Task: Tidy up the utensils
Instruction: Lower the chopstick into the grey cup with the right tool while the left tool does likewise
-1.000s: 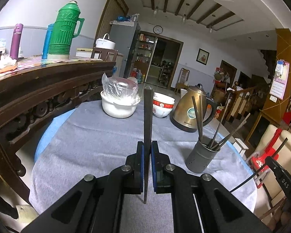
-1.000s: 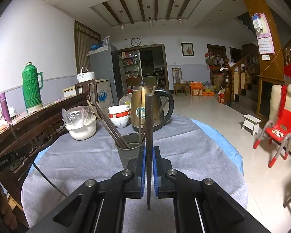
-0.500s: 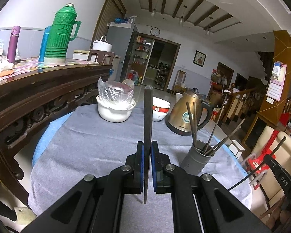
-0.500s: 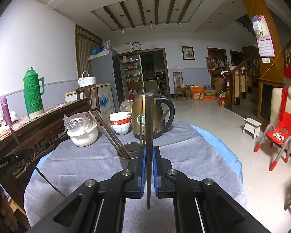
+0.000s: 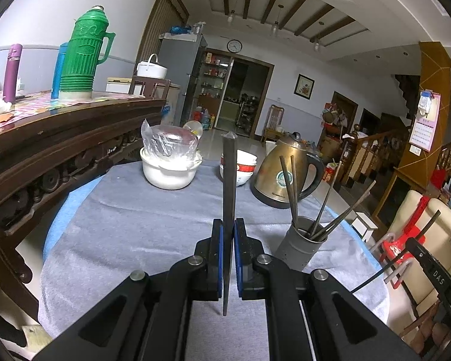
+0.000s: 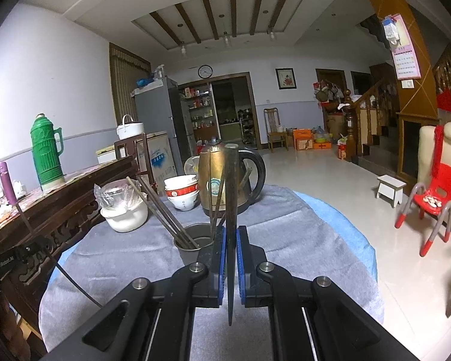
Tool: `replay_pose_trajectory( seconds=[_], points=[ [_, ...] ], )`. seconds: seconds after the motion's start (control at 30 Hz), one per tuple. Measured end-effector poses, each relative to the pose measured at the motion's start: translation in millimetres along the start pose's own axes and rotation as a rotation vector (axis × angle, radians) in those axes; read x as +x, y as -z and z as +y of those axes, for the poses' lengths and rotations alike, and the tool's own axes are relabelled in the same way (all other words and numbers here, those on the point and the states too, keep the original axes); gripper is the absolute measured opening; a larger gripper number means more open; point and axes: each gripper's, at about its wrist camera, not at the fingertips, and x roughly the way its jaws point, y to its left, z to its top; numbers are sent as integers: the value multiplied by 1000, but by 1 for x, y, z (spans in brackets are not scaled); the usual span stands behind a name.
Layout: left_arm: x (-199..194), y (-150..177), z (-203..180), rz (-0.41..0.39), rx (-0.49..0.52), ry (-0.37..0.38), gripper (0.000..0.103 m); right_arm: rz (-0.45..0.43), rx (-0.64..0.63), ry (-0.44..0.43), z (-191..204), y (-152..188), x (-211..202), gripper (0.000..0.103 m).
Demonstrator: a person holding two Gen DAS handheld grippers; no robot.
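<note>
1. The left tongs (image 5: 228,234) are clenched on one dark chopstick (image 5: 229,180) that stands upright between the blue pads.
2. The right tongs (image 6: 231,240) grip a second dark chopstick (image 6: 232,186) the same way, upright, its top crossing the brass kettle (image 6: 213,177) behind it.
3. The landmark is the grey utensil cup (image 5: 300,246) on the grey-clothed round tabletop (image 5: 135,225); several chopsticks lean out of it.
4. From the left wrist view the cup stands to the right of the held chopstick, clear of it, with the kettle beyond.
5. From the right wrist view the cup (image 6: 192,246) sits directly ahead, its near side hidden by the tongs.
6. Only the left view shows the cup's whole side; only the right view shows into its mouth.
7. Left of the cup stand a white pot (image 5: 168,171) under plastic and stacked bowls (image 6: 182,192).
</note>
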Motion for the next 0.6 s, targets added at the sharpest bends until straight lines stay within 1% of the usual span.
replay_pose_trajectory(
  seconds=[0.1, 0.3, 0.43, 0.6],
  points=[
    [-1, -4, 0, -7, -11, 11, 7, -3, 9, 3, -2, -2, -1, 7],
    [-2, -17, 1, -27, -55, 48, 7, -45, 15, 11, 0, -15, -9, 7],
    [-1, -35, -3, -56, -78, 79, 7, -88, 43, -2, -3, -29, -12, 7],
    [0, -61, -20, -110, -94, 145, 7, -158, 47, -27, 3, -53, -15, 7]
  ],
)
